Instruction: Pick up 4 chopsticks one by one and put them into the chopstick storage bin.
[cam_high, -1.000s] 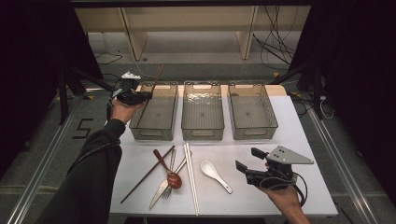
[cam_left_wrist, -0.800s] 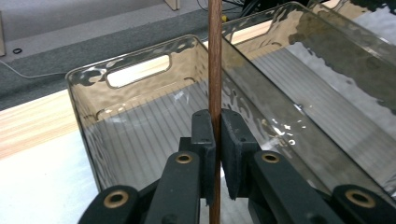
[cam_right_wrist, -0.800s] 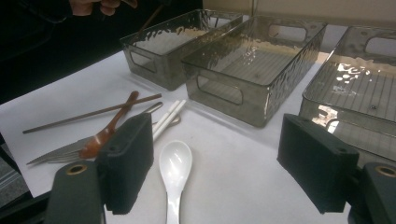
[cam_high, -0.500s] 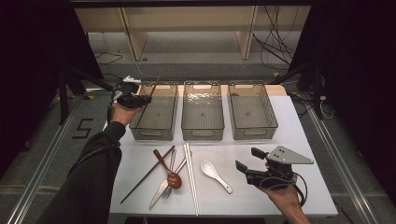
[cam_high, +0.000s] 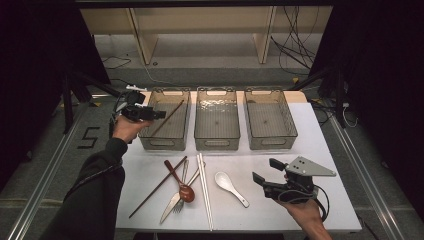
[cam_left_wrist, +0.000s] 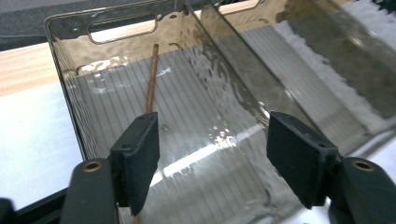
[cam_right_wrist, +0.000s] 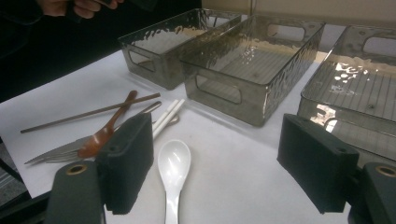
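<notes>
- Now the left gripper is held over the left bin, its jaws just spread wide, nothing clamped.
- One brown chopstick is seen lying slanted inside that bin.
- Near right, the right gripper is held open above the table, beside the white spoon.

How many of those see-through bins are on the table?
3, in a row across the far side of the table: the left bin with a brown chopstick lying in it, the middle bin, and the right bin. None looks hidden.
</notes>
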